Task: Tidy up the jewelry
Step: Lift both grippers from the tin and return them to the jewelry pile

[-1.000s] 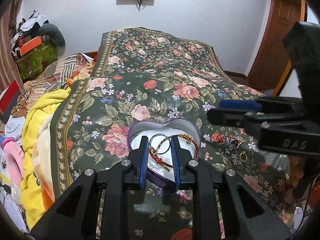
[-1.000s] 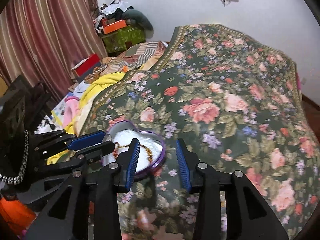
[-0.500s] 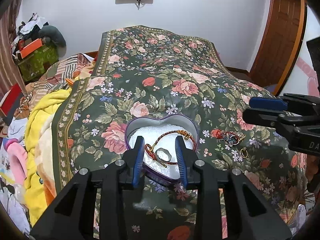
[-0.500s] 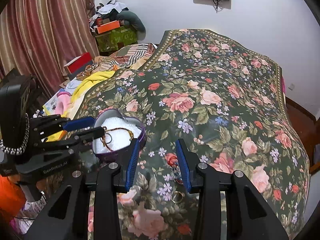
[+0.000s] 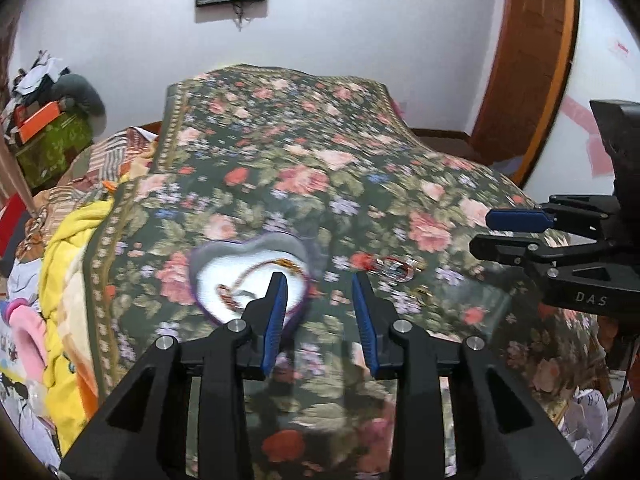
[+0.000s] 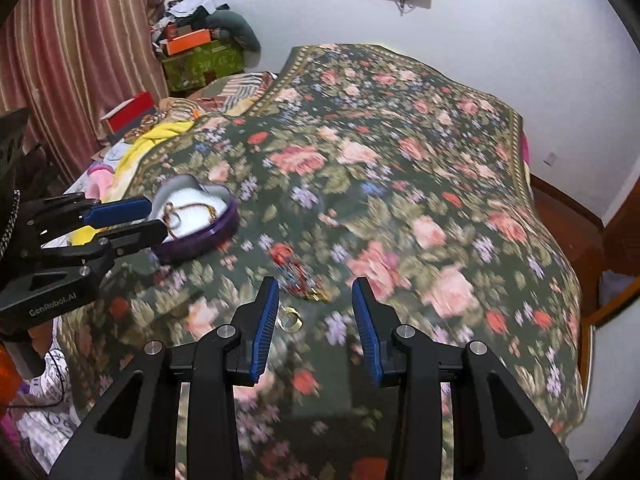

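- Resting on the floral green bedspread (image 6: 400,168): purple heart-shaped tin (image 6: 196,220) with white lining, holding a red-gold beaded bracelet (image 5: 256,276).
- Loose red beaded jewelry (image 6: 298,274) and gold ring (image 6: 291,317) lie right of tin, blurred.
- Left gripper (image 5: 320,300) and right gripper (image 6: 314,308): both spread wide, nothing held.

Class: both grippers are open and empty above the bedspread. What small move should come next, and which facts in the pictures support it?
Probably lower the right gripper onto the beaded bracelet lying just ahead of its open fingers, then close. That bracelet and a gold ring still lie on the bedspread, outside the heart box, which already holds jewelry. The left gripper is open too.
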The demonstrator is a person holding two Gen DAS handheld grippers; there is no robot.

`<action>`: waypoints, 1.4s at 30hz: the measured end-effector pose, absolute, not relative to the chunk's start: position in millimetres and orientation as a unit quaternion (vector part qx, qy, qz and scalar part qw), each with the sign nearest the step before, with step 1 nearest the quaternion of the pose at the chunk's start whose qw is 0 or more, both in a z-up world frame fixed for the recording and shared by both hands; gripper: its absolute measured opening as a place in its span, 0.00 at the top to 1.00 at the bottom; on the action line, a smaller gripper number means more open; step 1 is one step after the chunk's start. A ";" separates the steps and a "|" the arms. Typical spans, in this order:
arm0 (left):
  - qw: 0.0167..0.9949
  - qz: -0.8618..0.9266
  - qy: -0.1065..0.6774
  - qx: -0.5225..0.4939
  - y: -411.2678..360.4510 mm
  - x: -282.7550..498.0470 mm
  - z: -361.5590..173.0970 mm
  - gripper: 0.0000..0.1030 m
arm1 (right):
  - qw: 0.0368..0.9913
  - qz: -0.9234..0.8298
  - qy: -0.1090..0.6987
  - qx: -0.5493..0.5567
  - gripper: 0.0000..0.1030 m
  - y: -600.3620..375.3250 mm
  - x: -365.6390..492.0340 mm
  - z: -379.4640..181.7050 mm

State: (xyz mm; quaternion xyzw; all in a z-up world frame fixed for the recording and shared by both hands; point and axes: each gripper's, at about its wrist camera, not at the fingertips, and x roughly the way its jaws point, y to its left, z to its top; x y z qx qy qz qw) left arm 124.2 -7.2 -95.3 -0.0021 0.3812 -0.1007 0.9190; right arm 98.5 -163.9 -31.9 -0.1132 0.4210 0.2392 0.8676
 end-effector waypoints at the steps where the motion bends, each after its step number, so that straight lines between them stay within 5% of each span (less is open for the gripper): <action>1: 0.917 -0.106 0.385 -0.002 -12.5 125.0 -97.6 0.68 | 0.868 0.237 0.422 -0.111 0.67 -167.9 96.9 -32.5; 22: 0.879 -0.153 0.452 0.011 -70.1 162.7 -149.0 0.68 | 0.854 0.232 0.460 -0.072 0.66 -210.7 99.7 -58.8; 27: 0.878 -0.147 0.456 0.014 -71.0 176.7 -160.4 0.79 | 0.852 0.236 0.461 -0.074 0.66 -207.2 105.8 -63.1; 42: 0.868 -0.189 0.459 0.021 -79.2 196.7 -169.3 0.80 | 0.811 0.271 0.499 -0.139 0.66 -175.7 142.1 -83.6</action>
